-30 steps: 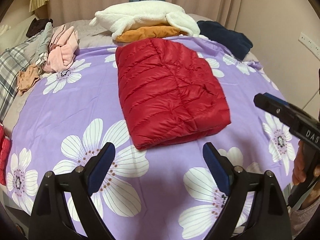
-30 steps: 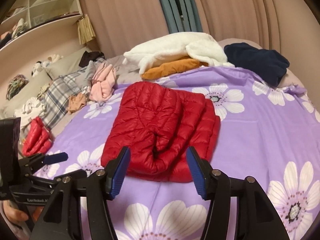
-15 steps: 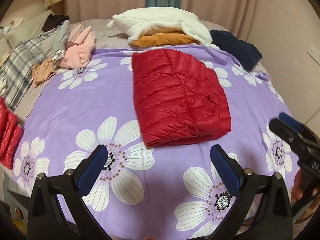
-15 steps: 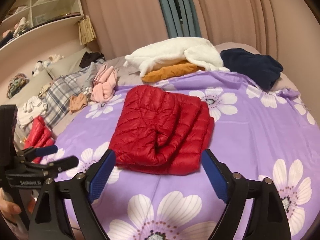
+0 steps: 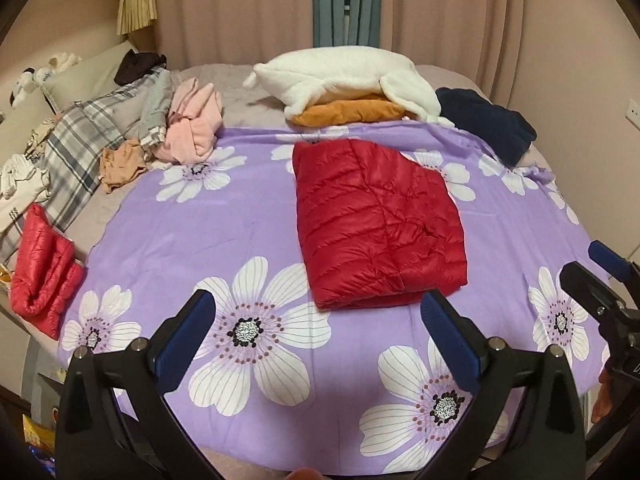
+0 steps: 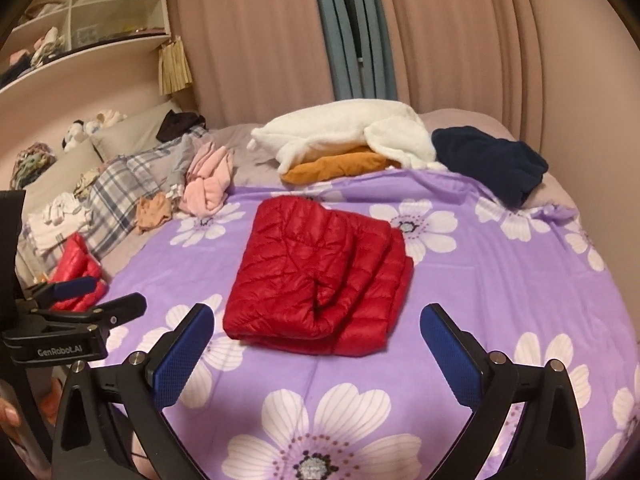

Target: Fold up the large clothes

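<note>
A red quilted jacket [image 5: 376, 220] lies folded into a thick rectangle in the middle of the purple flowered sheet [image 5: 192, 236]. In the right wrist view the jacket [image 6: 312, 272] shows its stacked layers on the right side. My left gripper [image 5: 316, 306] hovers open just short of the jacket's near edge, holding nothing. My right gripper [image 6: 317, 314] hangs above the sheet before the jacket, its jaws opening with nothing between them. Each gripper also shows in the other's view: the right gripper [image 5: 600, 276] at the far right, the left gripper [image 6: 80, 296] at the far left.
At the back of the bed lie a white fleece [image 5: 344, 76] over an orange garment [image 5: 348, 112] and a navy garment [image 5: 488, 124]. A pink garment [image 5: 192, 128], plaid cloth [image 5: 80, 140] and a small red puffer [image 5: 44, 268] lie along the left. Curtains and shelves stand behind.
Both grippers have pulled back and risen from the jacket, so more of the bed shows. The right gripper's jaws have spread much wider; the left's widened a little. The jacket stays folded.
</note>
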The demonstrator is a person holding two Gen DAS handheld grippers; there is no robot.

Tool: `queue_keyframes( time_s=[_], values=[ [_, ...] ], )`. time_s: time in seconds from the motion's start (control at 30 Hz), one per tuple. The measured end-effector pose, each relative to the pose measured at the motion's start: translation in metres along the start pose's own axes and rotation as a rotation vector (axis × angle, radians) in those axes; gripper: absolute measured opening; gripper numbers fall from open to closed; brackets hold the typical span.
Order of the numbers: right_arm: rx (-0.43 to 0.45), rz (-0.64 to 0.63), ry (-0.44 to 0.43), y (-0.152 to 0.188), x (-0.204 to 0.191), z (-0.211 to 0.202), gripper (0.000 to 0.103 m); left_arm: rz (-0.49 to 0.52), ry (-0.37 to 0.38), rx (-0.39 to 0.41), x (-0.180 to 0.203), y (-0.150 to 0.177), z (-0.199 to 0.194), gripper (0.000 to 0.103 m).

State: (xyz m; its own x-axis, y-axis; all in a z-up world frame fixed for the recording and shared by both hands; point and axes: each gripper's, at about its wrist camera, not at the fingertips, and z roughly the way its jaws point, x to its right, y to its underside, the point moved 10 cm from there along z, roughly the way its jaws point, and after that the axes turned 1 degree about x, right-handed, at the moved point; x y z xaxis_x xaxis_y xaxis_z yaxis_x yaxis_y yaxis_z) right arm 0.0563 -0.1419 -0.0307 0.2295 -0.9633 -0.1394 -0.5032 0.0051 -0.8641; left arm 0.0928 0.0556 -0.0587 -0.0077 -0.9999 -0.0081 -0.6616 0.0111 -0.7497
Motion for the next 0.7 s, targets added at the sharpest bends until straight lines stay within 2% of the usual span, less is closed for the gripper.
queue_keyframes(
  time_s=[0.17, 0.23, 0.33, 0.7],
  values=[
    [-0.016, 0.020, -0.011, 0.003, -0.001, 0.003, 0.102, 0.000, -0.034, 0.010, -0.004, 0.000, -0.002, 0.103],
    [-0.043, 0.029, 0.010, 0.010, 0.002, 0.009, 0.102, 0.003, -0.060, -0.017, -0.007, 0.006, 0.006, 0.103],
    [-0.063, 0.025, 0.000, 0.015, 0.000, 0.011, 0.102, 0.003, -0.041, -0.045, -0.004, 0.012, 0.011, 0.103],
    [-0.057, 0.024, 0.013, 0.013, 0.002, 0.009, 0.102, 0.008, -0.038, -0.054, 0.000, 0.015, 0.011, 0.103]
  ],
)
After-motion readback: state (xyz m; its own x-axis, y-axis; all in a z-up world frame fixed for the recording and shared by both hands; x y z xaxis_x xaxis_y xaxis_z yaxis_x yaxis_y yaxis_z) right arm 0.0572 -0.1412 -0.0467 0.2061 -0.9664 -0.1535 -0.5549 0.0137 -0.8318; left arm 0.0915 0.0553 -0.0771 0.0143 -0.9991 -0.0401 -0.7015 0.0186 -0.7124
